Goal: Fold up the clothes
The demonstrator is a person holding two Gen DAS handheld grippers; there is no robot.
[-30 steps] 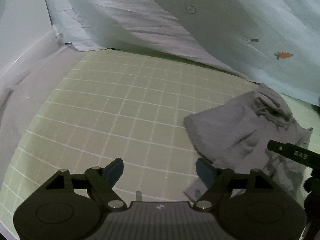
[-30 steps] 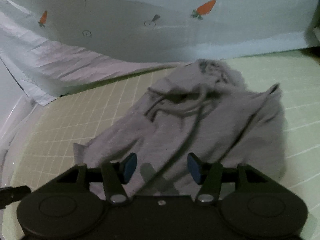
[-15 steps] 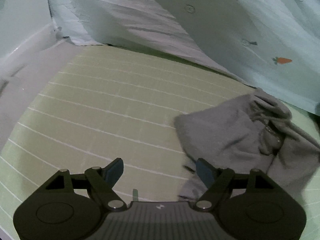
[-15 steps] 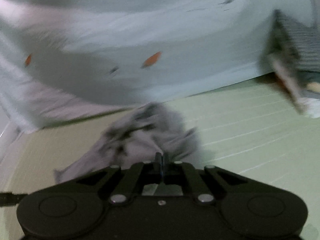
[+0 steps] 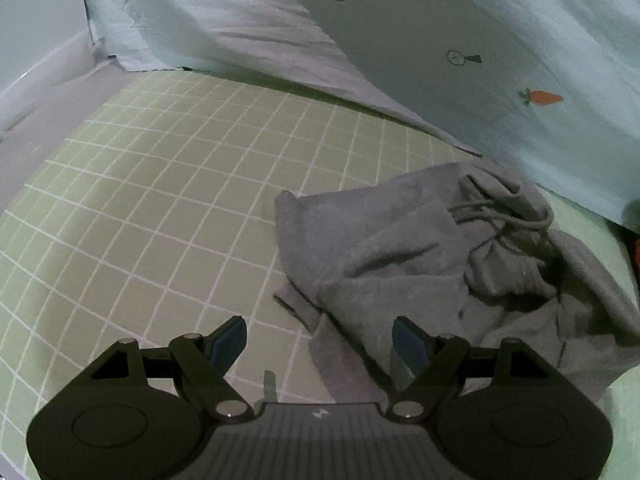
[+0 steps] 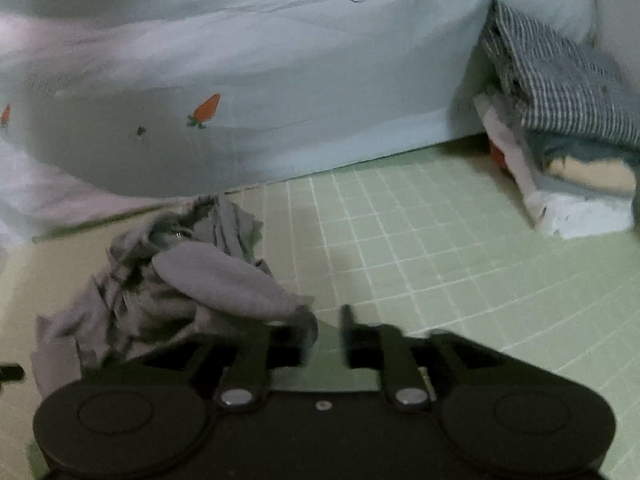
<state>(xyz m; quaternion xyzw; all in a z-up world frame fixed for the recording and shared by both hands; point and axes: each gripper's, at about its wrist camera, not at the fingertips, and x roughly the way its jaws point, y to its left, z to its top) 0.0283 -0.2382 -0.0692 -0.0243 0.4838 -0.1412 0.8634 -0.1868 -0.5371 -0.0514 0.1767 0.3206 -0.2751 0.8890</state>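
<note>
A pale sheet printed with carrots (image 6: pixel 208 108) hangs as a backdrop far ahead of both sets of jaws, and the green gridded mat (image 5: pixel 168 208) fills the ground in front of them. To the right of the right jaws, well apart, sits a stack of clothes (image 6: pixel 568 128) that looks folded, a striped piece on top; by that, part of the job may be done.

The gray hooded garment (image 5: pixel 420 264) is the piece in hand, and it is nowhere near folded. It lies in a crumpled heap with its drawstring (image 5: pixel 500 216) tangled on top. In the left view it lies ahead and to the right of the left gripper (image 5: pixel 320 344), whose jaws are spread wide and hold nothing, the right fingertip just over the cloth's near edge.

The right gripper (image 6: pixel 326 332) has its jaws a little apart. A fold of the gray cloth drapes against the left finger, but nothing looks pinched between the two.

What is left, as I judge it: spreading the garment flat, then every fold.
</note>
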